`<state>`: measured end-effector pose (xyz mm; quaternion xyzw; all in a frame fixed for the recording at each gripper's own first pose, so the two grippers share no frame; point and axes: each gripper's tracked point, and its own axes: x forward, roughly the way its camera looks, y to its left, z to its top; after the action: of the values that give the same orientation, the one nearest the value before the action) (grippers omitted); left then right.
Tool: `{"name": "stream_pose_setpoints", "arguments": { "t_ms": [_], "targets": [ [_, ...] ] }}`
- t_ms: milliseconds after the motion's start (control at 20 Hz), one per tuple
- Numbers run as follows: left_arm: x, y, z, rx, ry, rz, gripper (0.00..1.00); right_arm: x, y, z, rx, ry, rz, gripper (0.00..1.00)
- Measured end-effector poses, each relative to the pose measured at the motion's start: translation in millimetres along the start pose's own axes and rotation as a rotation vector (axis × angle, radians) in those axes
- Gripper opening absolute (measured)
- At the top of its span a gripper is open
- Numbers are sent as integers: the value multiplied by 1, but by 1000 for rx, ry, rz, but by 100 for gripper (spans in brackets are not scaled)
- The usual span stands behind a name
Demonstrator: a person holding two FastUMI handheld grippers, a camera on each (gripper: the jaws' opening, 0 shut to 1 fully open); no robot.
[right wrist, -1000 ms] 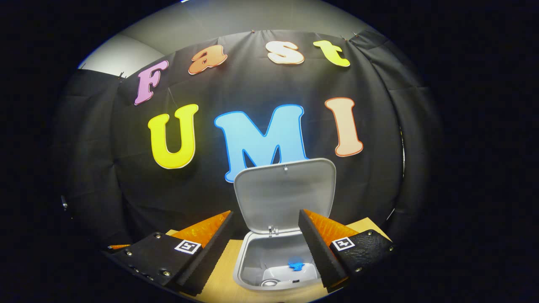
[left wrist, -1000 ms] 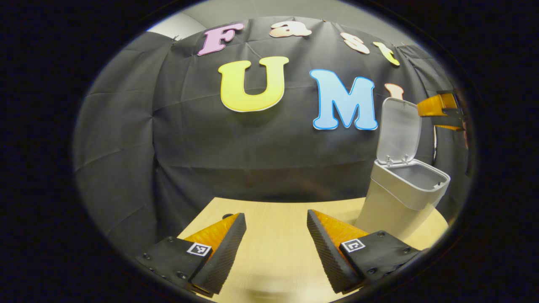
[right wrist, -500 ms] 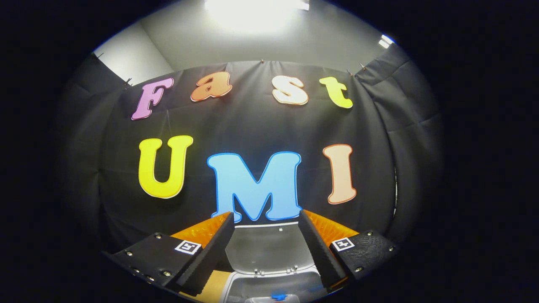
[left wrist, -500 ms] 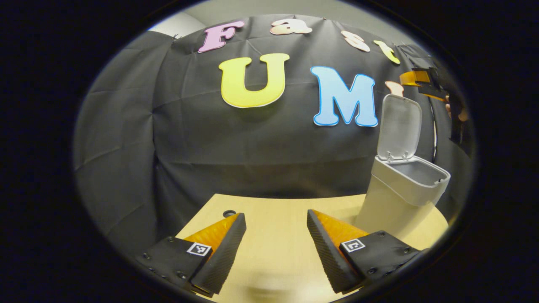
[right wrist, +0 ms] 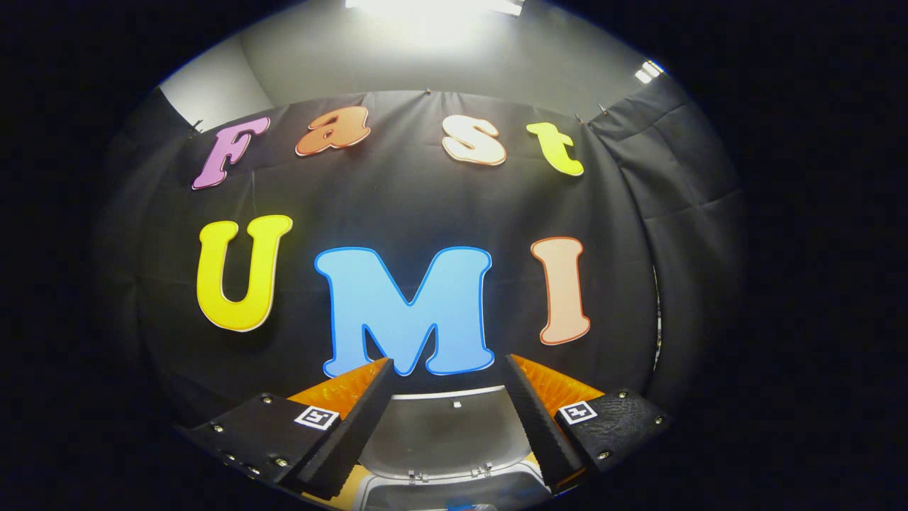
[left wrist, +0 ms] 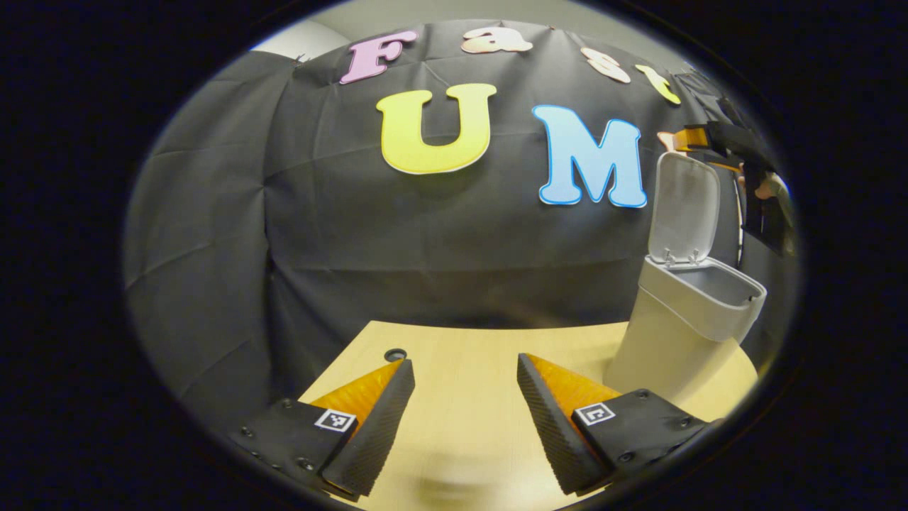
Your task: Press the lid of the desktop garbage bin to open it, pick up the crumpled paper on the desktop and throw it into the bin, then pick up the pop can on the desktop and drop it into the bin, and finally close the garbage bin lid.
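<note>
Ridged pads face each other across an empty gap on the right gripper (right wrist: 447,419), which is spread wide, holds nothing and is raised near the top edge of the upright lid (right wrist: 443,433); the left gripper (left wrist: 464,419), likewise parted and empty, hovers low over the wooden desktop (left wrist: 461,348), well apart from the garbage bin (left wrist: 681,319) at its right. Remaining step, by judgement: closing the lid. A push from behind the hinge (left wrist: 674,255) could tip the light bin.
</note>
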<state>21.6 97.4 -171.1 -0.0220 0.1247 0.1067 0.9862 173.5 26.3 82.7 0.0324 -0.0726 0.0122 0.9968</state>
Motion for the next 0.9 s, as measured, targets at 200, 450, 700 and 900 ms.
{"name": "stream_pose_setpoints", "arguments": {
  "t_ms": [200, 450, 700, 900],
  "targets": [
    [-2, 1, -1, -9, 2, 2, 96, -5, 0, 2, -19, 6, 10, 97],
    [-9, 1, 1, -17, -5, 0, 100, -24, -4, -10, -24, 63, 17, 97],
    [-21, 1, 2, -37, -11, -1, 100, -64, -10, -23, -37, 127, 17, 98],
    [-31, 0, 1, -45, -14, -4, 100, -84, -14, -35, -36, 159, 16, 98]
  ]
}}
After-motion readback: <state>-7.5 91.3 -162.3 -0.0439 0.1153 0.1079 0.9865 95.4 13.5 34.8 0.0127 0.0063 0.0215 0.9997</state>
